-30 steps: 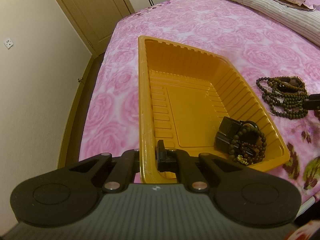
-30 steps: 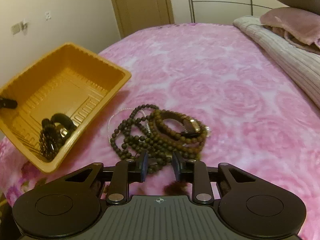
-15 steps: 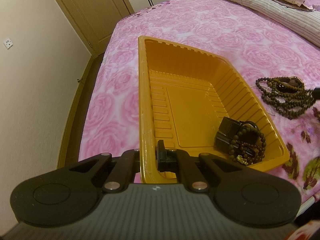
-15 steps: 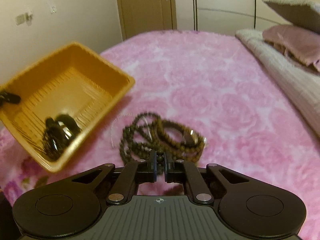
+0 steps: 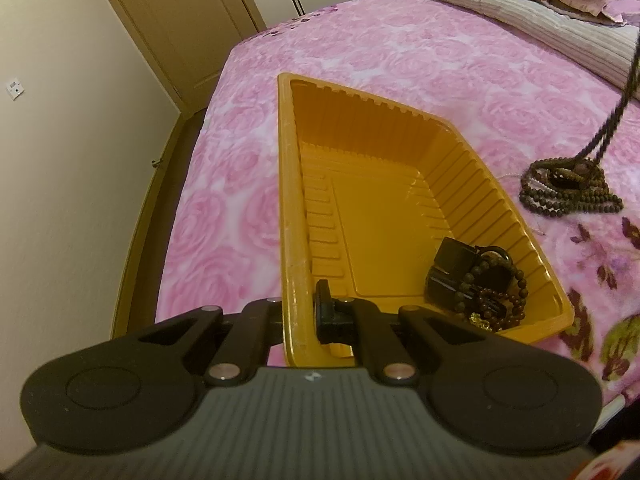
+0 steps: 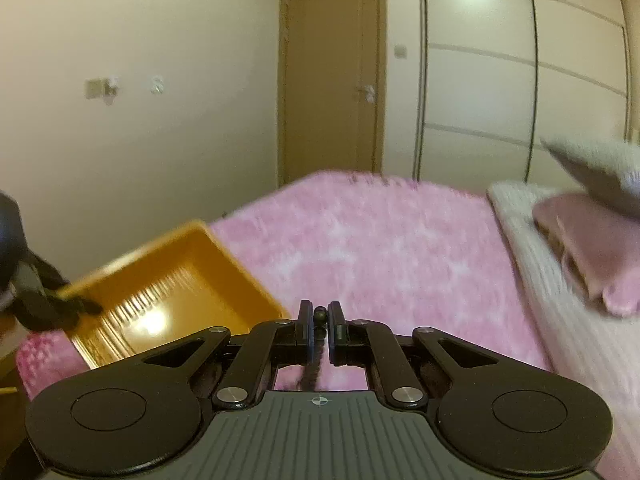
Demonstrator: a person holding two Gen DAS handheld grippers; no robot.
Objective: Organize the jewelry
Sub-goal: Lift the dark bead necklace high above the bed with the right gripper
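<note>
The dark bead necklace (image 6: 319, 314) is pinched between my right gripper's (image 6: 319, 320) fingers, one bead showing at the tips and the blurred strand dropping away below them; a second ago those fingers stood apart just above the pile with nothing between them. In the left wrist view the same strand (image 5: 618, 108) now runs taut from the upper right edge down to the heap of brown beads (image 5: 570, 188) on the bed, so one end is lifted while the rest of the heap lies where it lay before, off to the right of my left fingers and just beyond the tray's right wall. My right hand has risen: the heap that filled the space ahead of my fingertips has dropped out of its view, and the door (image 6: 332, 72) and wardrobe (image 6: 520, 80) now fill it. My left gripper (image 5: 298, 312) is closed on the near left wall of the orange tray (image 5: 286, 200), one finger outside and one inside, unchanged from before. Inside the tray, ahead and to the right of those fingers, the black watch (image 5: 454, 270) and beaded bracelets (image 5: 498, 300) sit in the near right corner as they did. The pink rose bedspread (image 5: 400, 52) lies under everything.
</note>
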